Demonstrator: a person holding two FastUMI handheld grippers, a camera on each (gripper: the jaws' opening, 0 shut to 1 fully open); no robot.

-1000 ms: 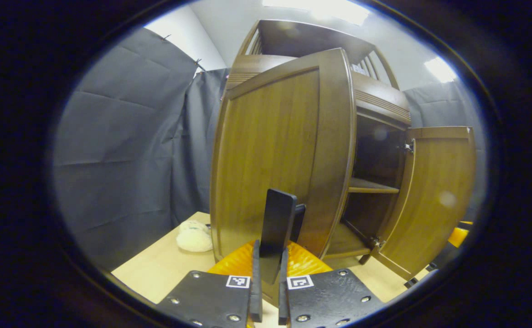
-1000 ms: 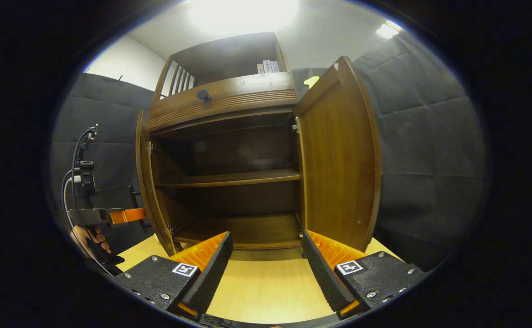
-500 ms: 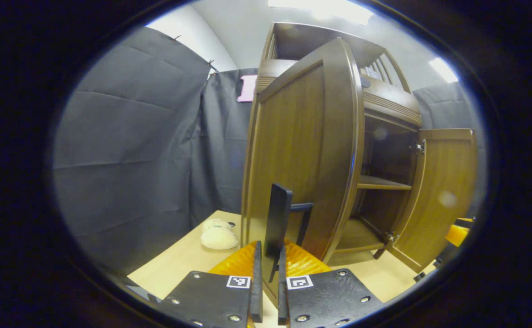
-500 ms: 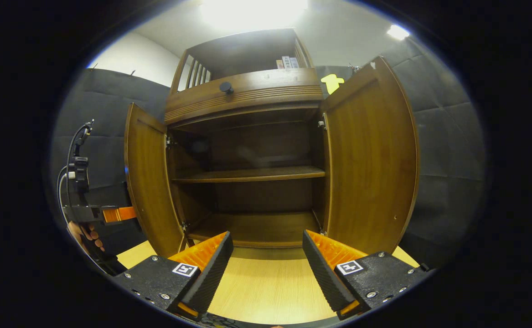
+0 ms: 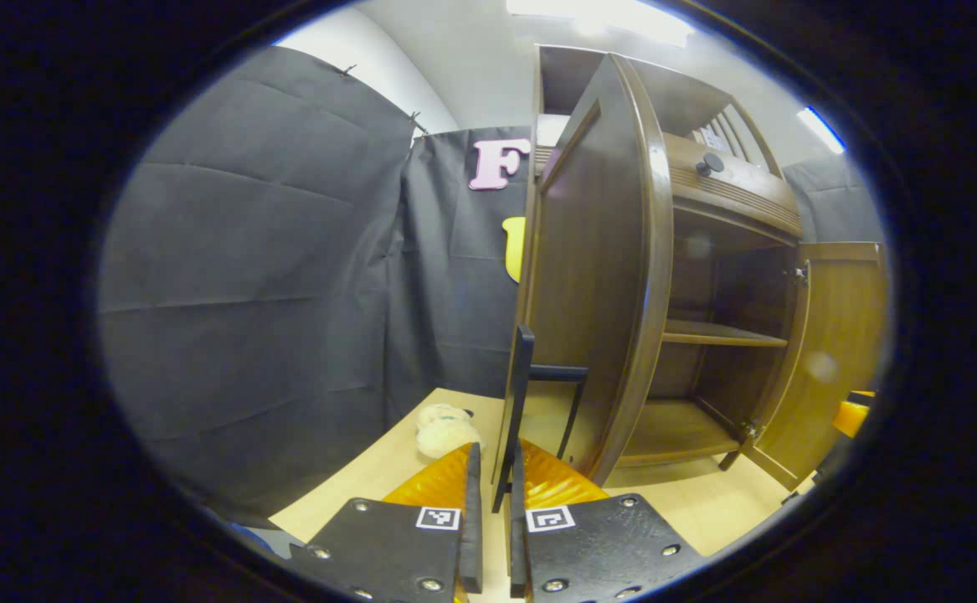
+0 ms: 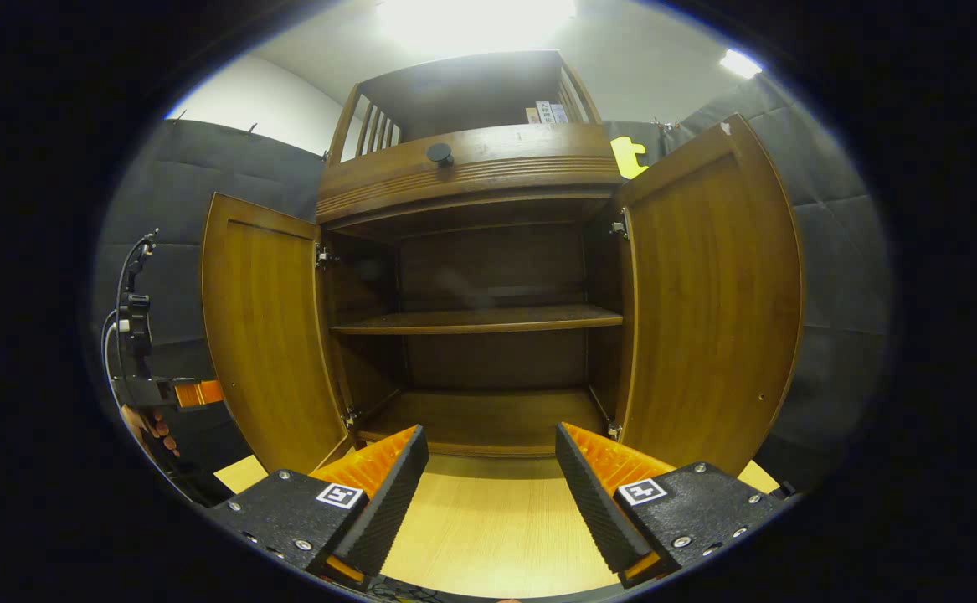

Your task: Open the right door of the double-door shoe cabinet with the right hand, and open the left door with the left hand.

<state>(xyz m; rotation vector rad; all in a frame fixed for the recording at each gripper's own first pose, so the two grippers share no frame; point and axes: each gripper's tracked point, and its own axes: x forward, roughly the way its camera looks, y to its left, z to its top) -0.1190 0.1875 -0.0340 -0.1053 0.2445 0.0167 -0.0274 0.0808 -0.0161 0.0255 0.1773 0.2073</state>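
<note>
No words or numbers can be read. Square coded markers (image 5: 437,517) sit on the left gripper (image 5: 492,448) and right gripper (image 6: 490,435) alike. Small labels (image 6: 551,113) stand on the cabinet (image 6: 471,167) top shelf, too small to make out.

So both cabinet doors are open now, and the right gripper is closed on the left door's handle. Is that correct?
Not quite: the left gripper, not the right, is closed on the left door's handle, as the left gripper view shows. The right gripper is open and holds nothing. Both the left door and the right door are open.
</note>
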